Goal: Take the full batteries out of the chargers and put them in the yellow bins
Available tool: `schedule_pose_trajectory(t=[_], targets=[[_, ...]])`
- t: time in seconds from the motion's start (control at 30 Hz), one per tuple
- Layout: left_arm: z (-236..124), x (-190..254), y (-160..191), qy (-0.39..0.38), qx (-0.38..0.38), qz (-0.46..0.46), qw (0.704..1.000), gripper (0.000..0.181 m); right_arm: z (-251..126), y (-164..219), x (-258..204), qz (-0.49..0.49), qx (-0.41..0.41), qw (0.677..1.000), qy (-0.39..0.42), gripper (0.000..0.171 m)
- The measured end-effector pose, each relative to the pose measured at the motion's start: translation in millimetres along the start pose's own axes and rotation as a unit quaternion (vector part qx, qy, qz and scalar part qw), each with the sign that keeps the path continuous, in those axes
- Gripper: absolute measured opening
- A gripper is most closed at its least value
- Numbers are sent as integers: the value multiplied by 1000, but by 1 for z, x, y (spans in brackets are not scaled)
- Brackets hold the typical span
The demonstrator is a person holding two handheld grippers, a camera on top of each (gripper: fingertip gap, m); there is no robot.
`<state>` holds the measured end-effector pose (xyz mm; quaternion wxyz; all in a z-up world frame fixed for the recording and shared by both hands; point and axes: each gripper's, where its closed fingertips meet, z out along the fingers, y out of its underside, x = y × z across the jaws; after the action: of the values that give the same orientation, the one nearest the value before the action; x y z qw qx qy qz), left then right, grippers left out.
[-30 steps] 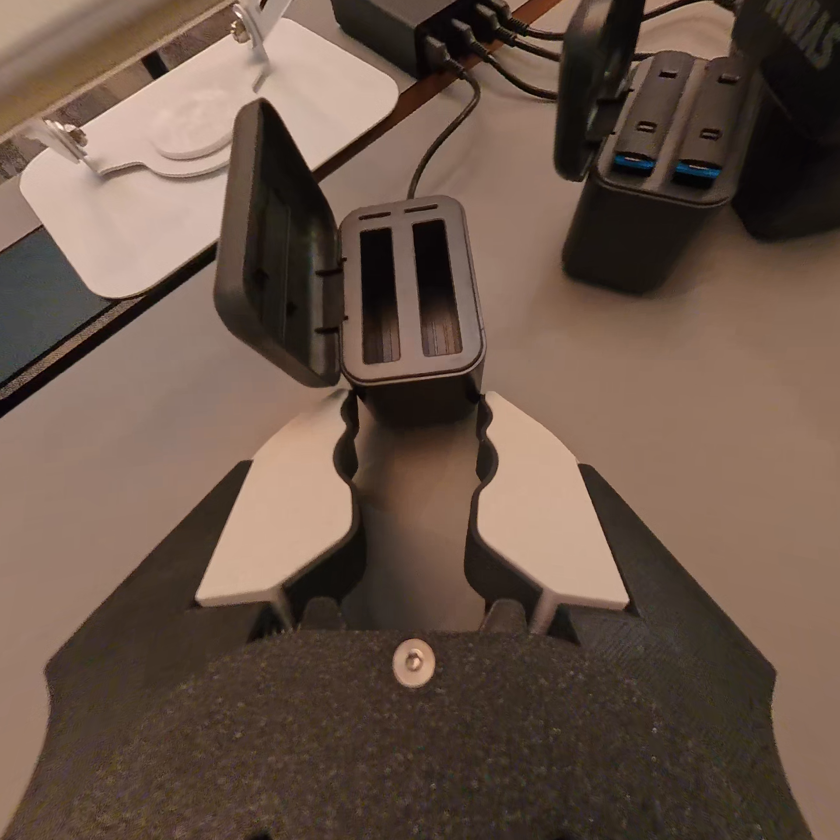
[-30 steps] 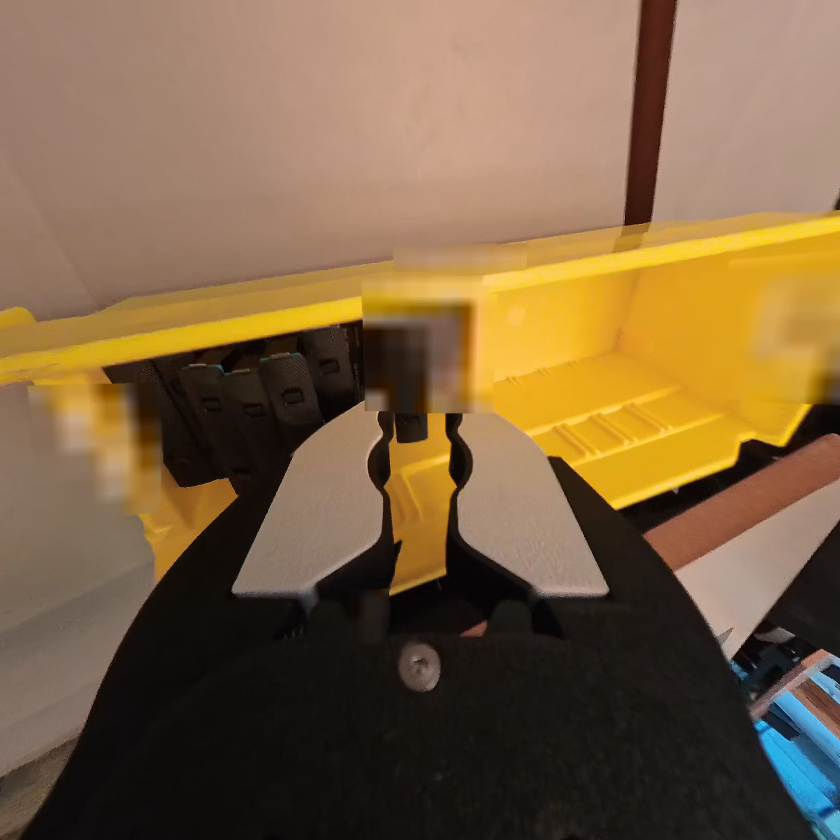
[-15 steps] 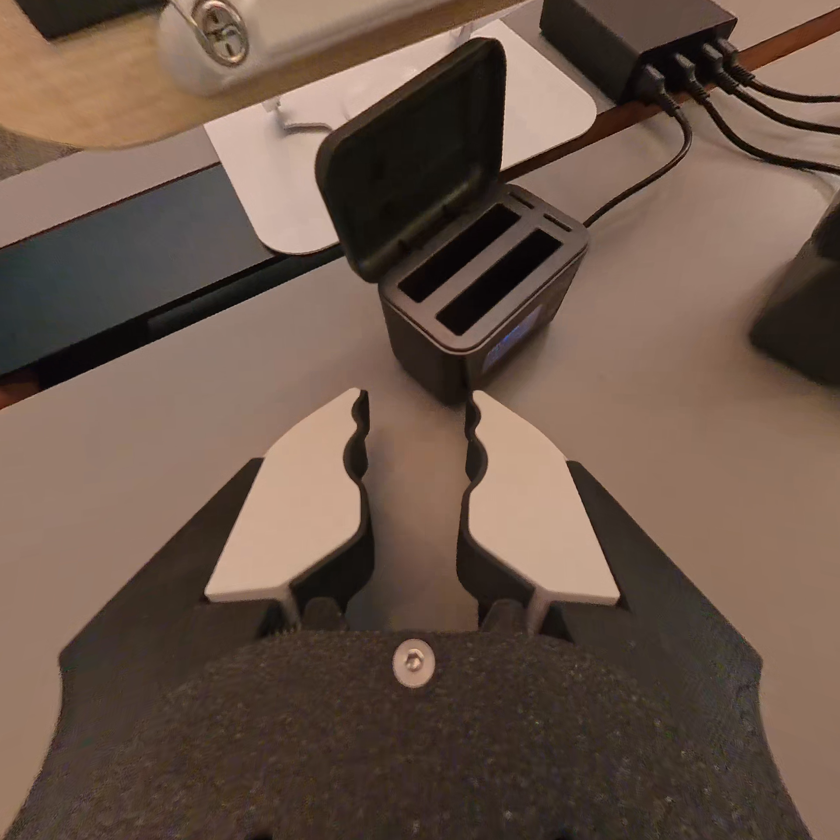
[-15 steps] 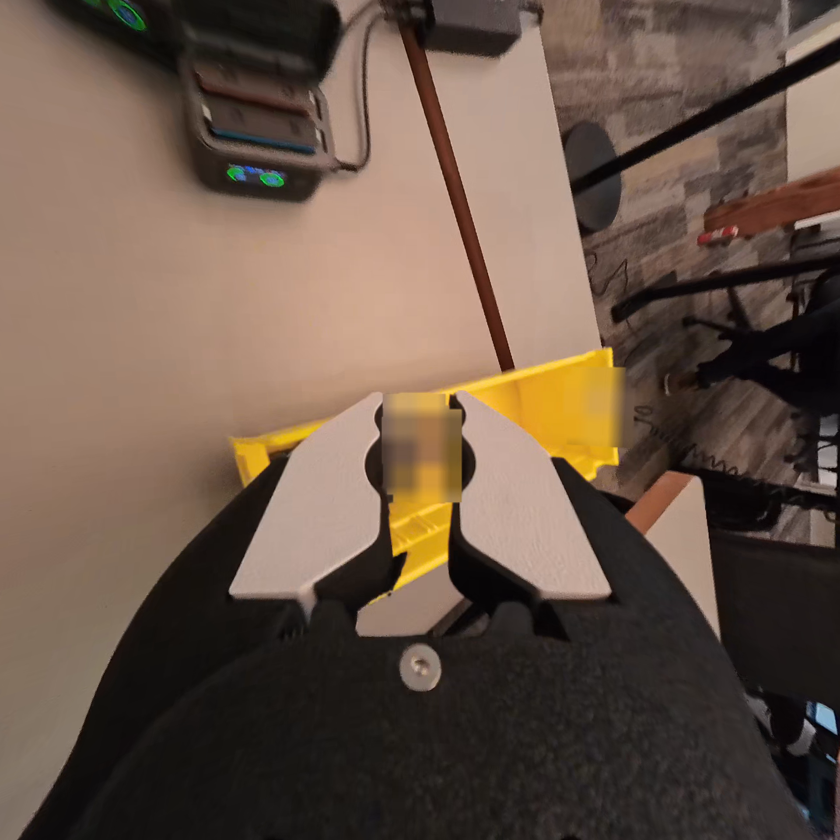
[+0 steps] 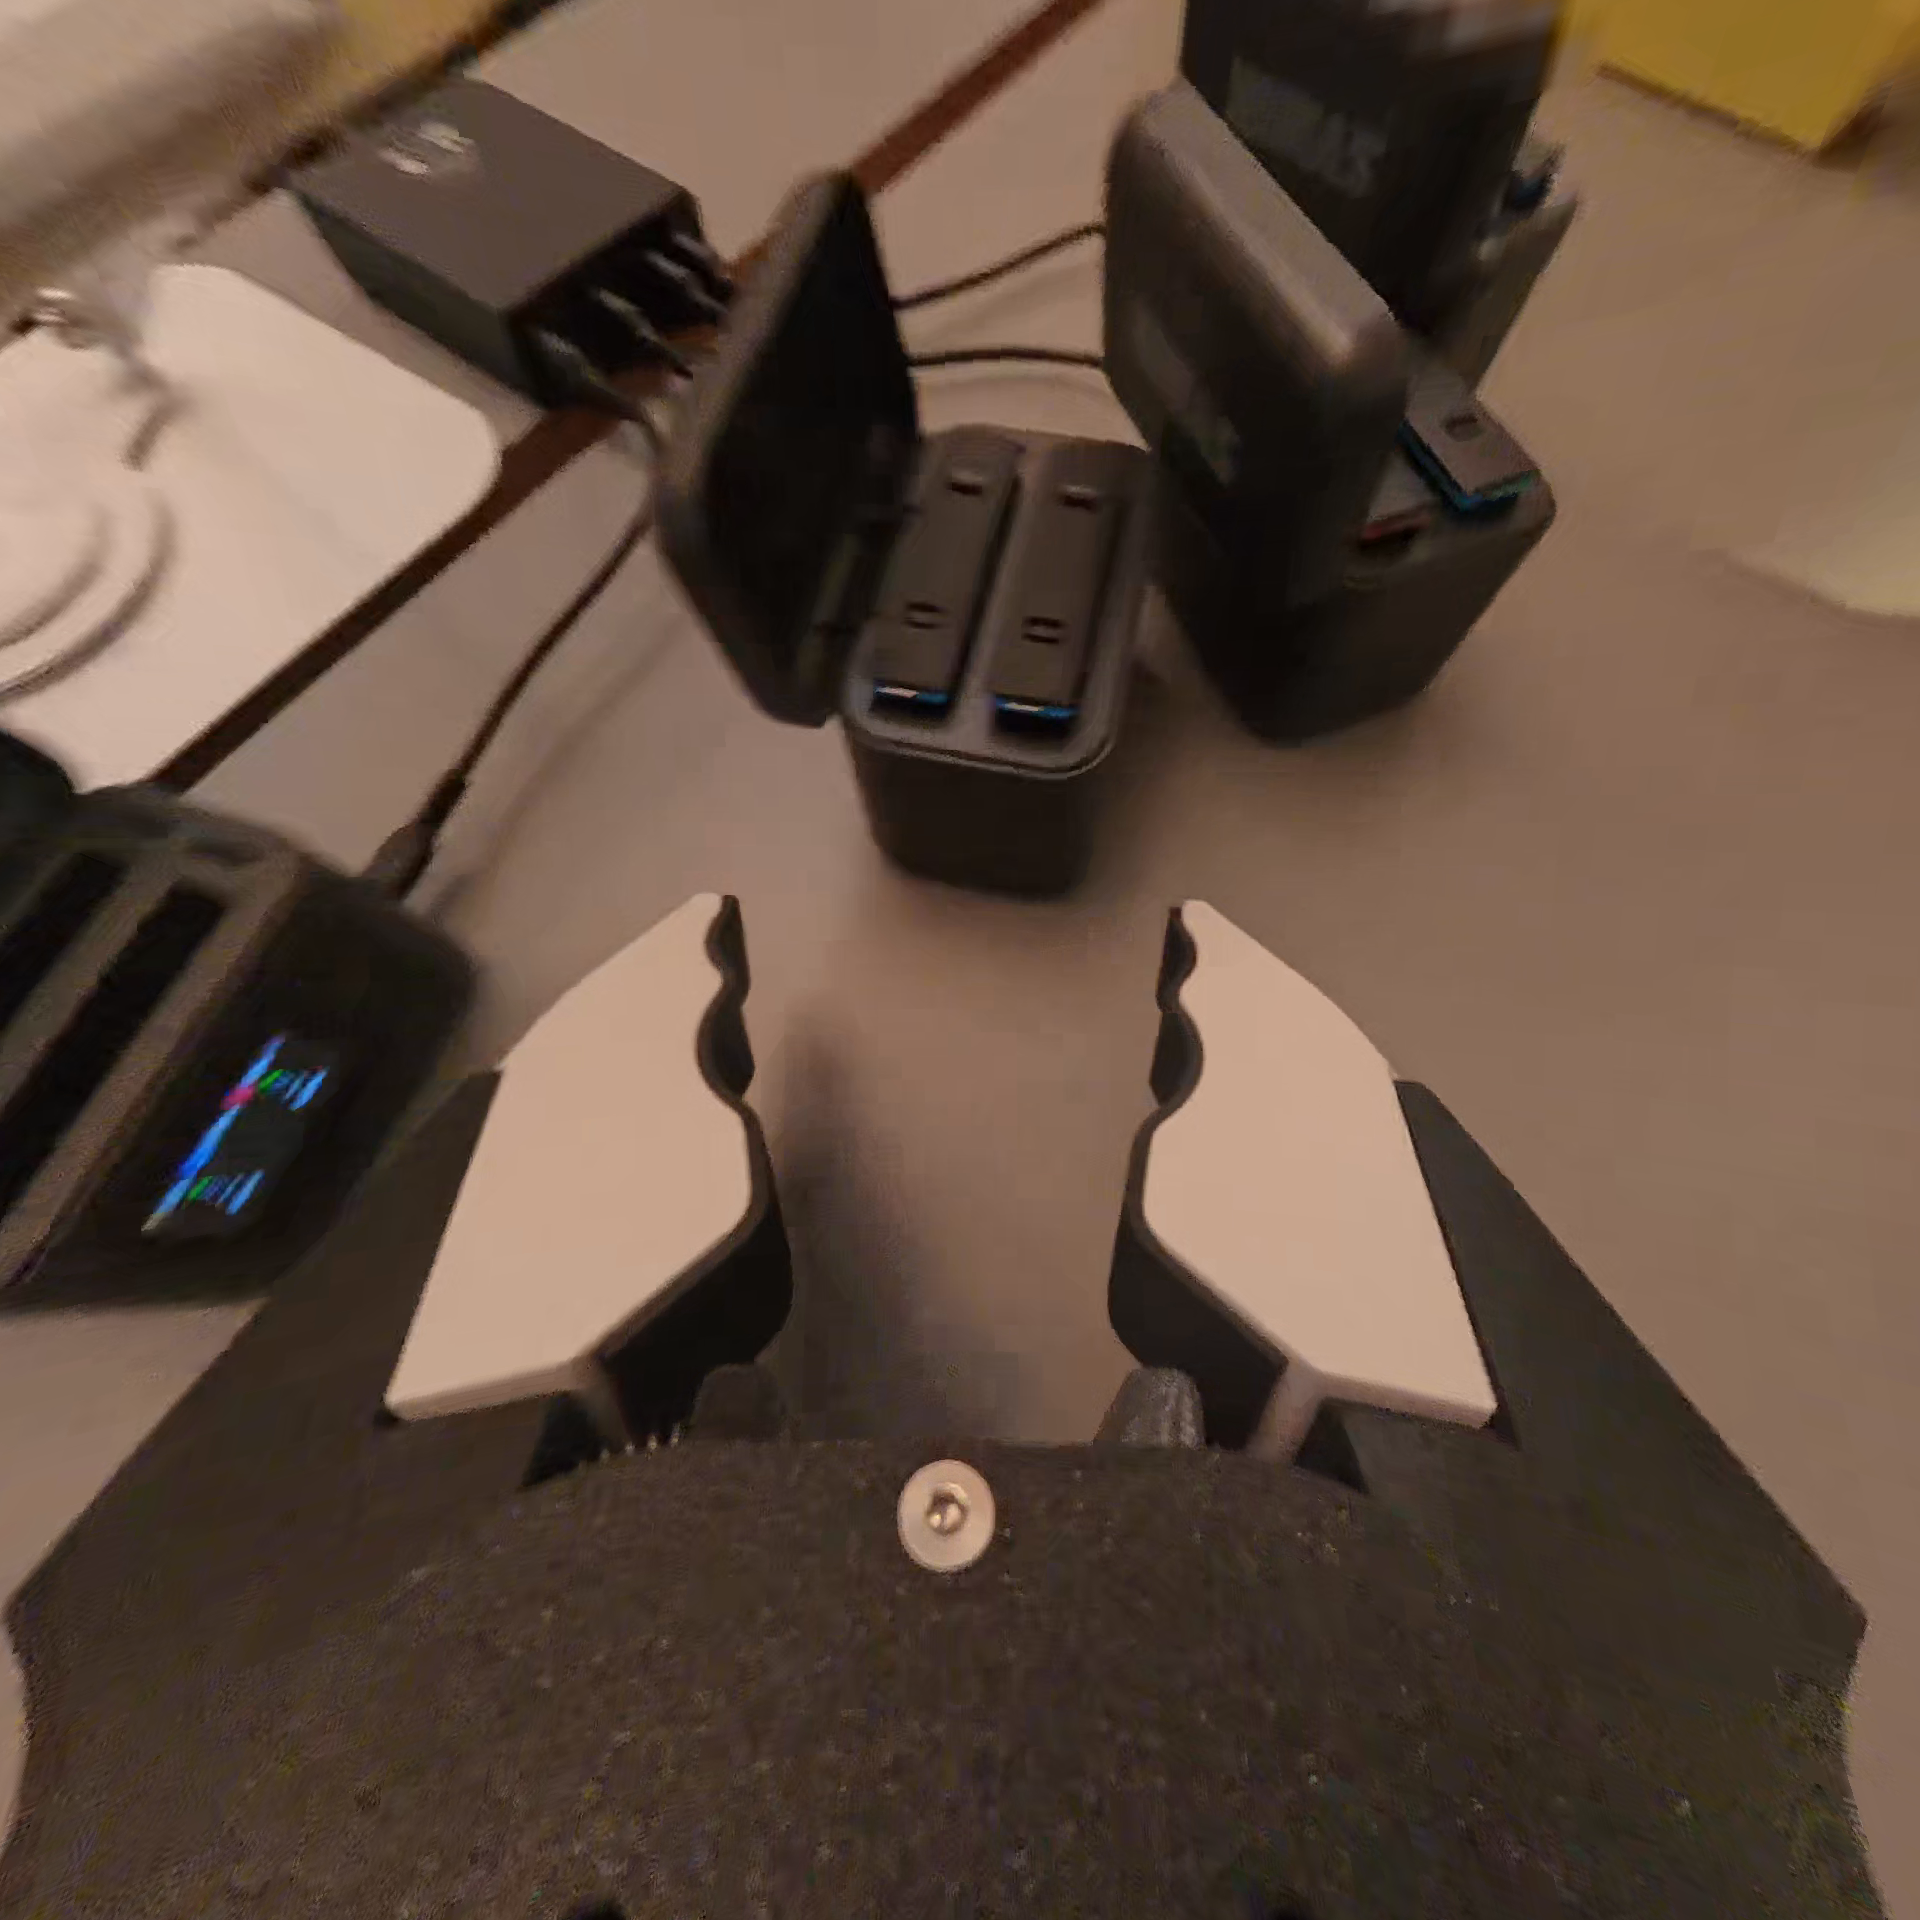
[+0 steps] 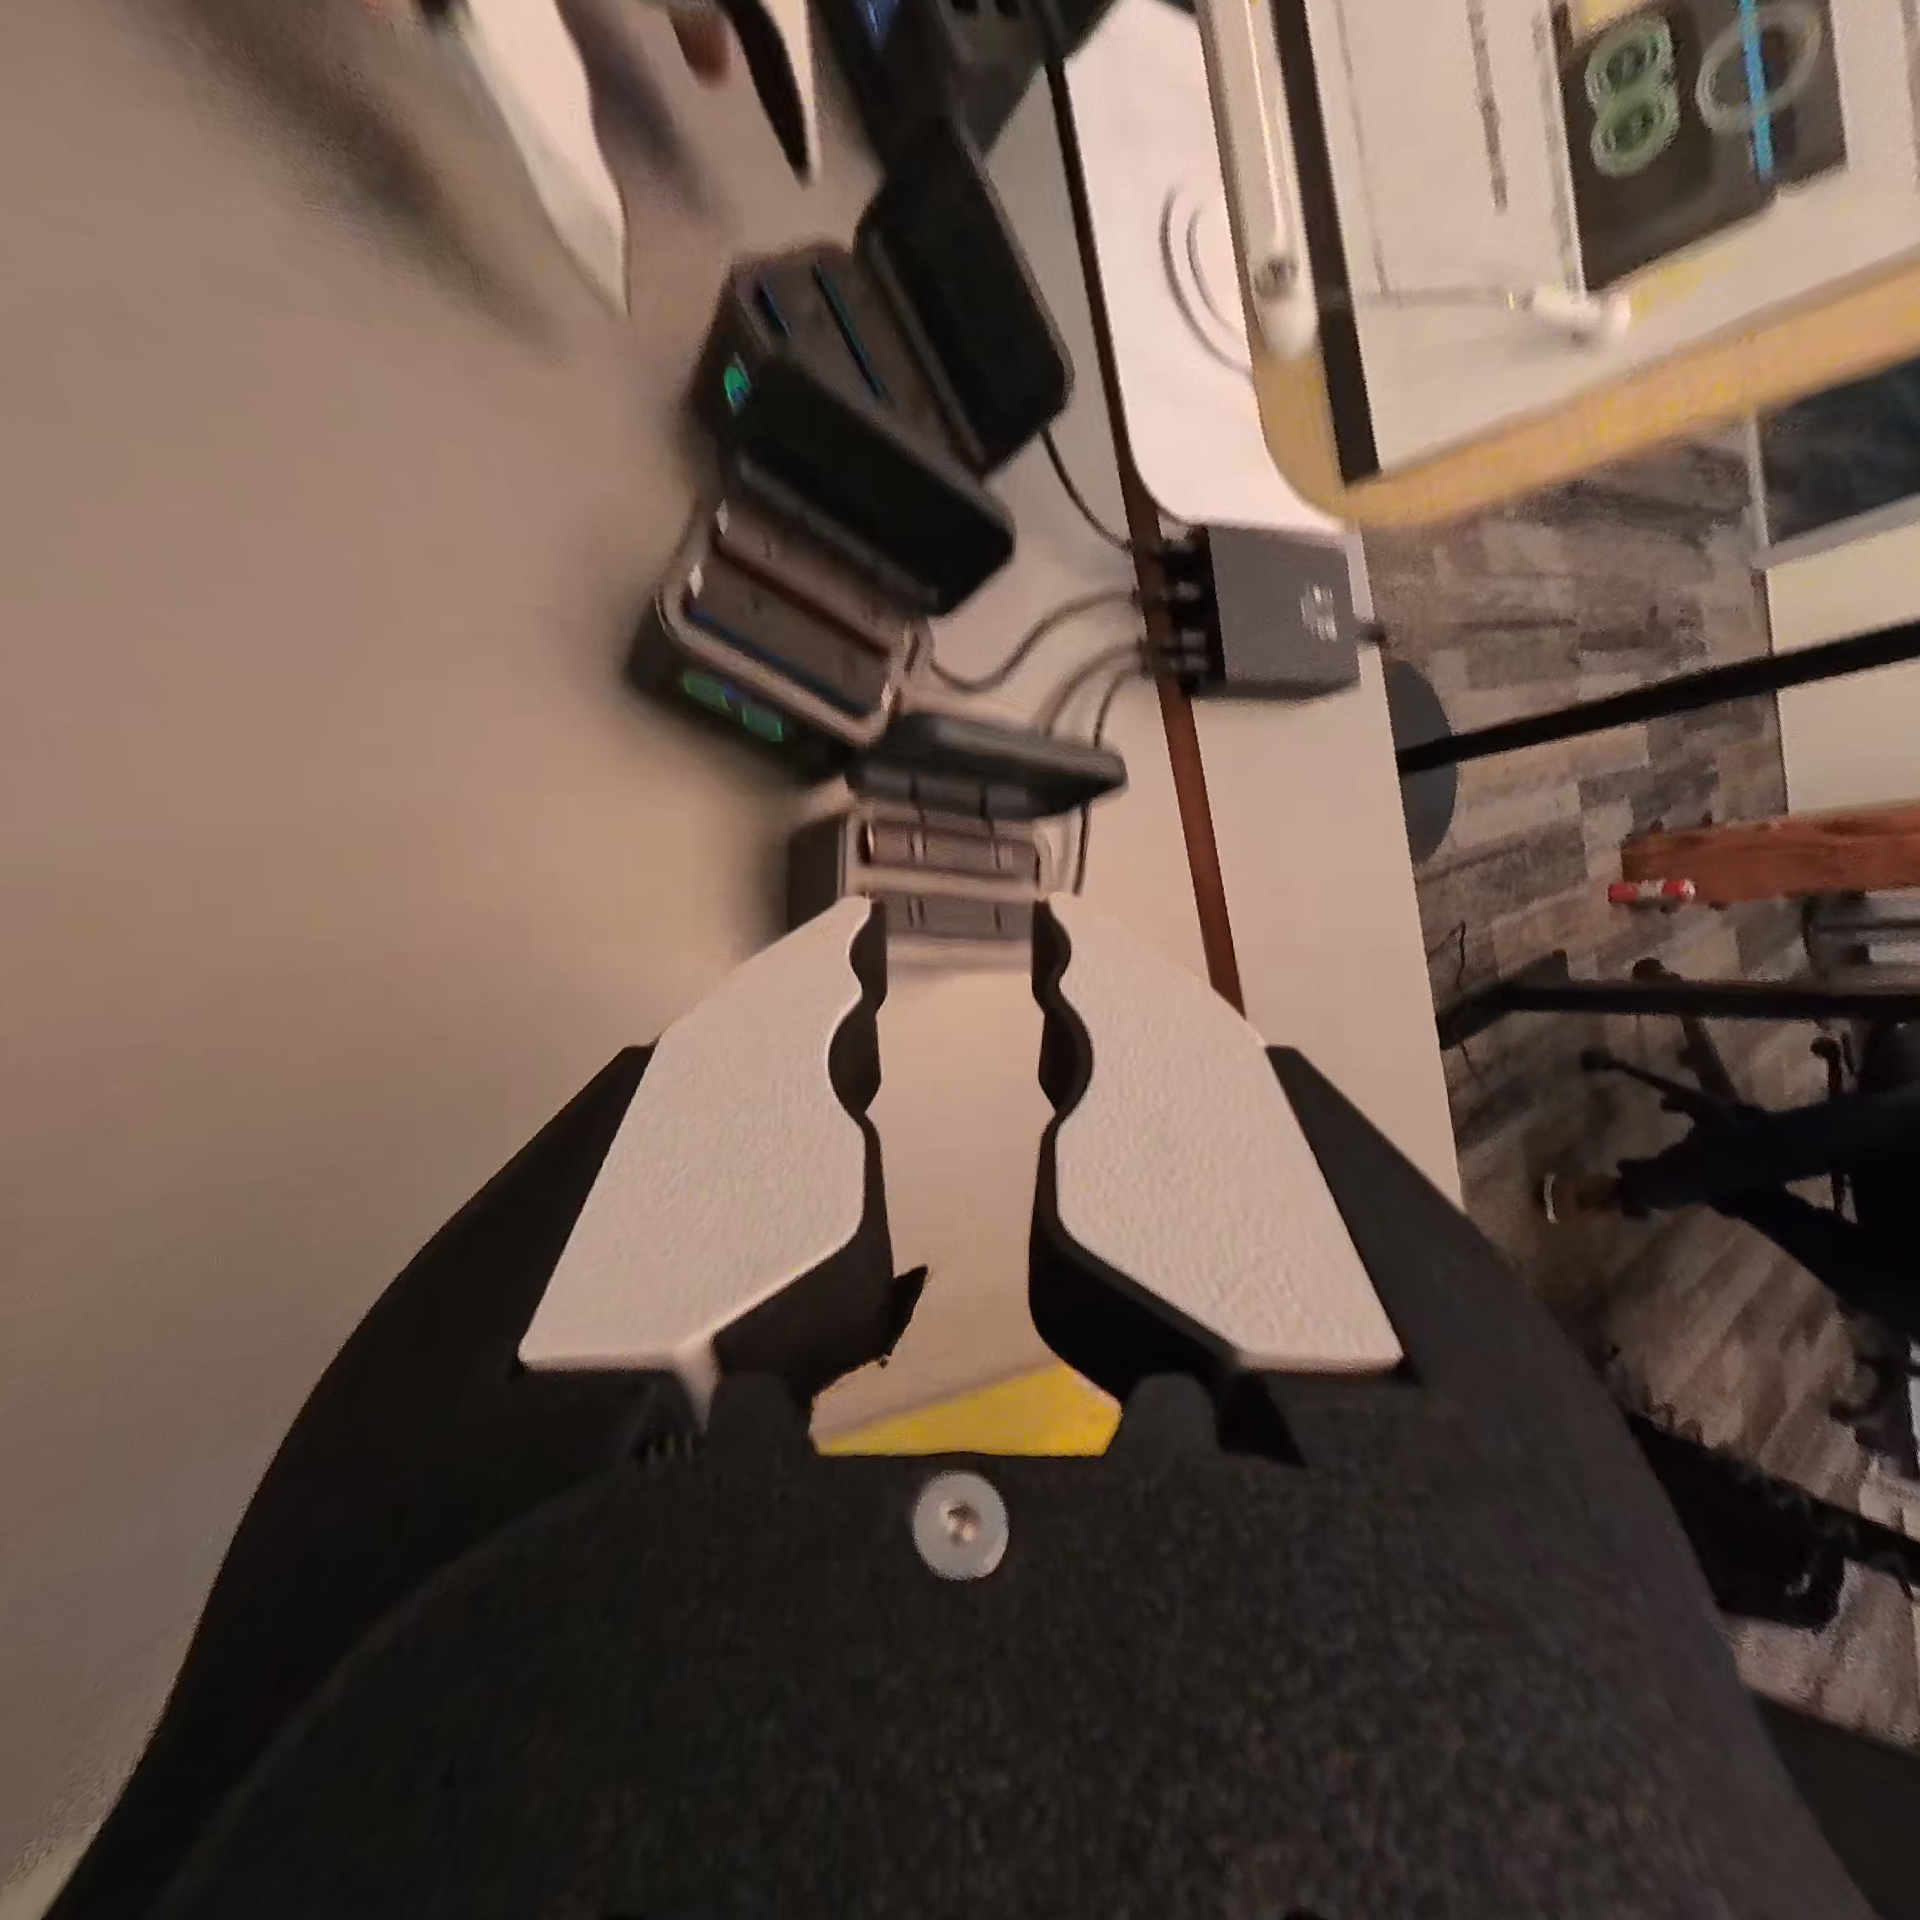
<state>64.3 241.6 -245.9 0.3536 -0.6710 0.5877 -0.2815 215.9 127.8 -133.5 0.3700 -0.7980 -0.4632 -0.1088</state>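
My left gripper (image 5: 954, 914) swings off the emptied charger (image 5: 156, 1049), now at nine o'clock, jaws spread wide, facing a loaded charger (image 5: 982, 665) at twelve. My right gripper (image 6: 951, 914) comes back from the yellow bin (image 6: 966, 1418) released and empty, so two batteries (image 5: 971, 582) are next.

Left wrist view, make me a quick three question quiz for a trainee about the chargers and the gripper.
1. True or false: the left gripper is holding a battery.
2. How many batteries sit in the open charger straight ahead of the fingers? A) none B) one C) two
3. Fill in: the slots of the charger with the lit display, at the view's left edge, look ____.

Key:
1. False; the jaws stand wide apart with only table between them.
2. C; two, each with a blue end.
3. Empty.
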Motion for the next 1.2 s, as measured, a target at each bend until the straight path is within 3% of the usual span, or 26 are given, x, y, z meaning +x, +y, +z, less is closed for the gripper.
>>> schedule_pose_trajectory(t=[0.17,0.3,0.37,0.87,1.2], targets=[[36,12,-10,30,-17,4,999,83,36,-64,-7,-18,39,999,-33,26],[44,3,-14,16,-15,25,999,58,59,-94,-1,-17,48,998,-48,24],[42,2,-12,25,-15,29,999,57,71,-102,-1,-11,48,997,-64,24],[18,-19,8,89,-27,71,993,57,165,-114,-28,-78,-68,980,-169,0],[17,-18,8,93,-25,71,993,57,172,-116,-35,-81,-65,975,-194,0]])
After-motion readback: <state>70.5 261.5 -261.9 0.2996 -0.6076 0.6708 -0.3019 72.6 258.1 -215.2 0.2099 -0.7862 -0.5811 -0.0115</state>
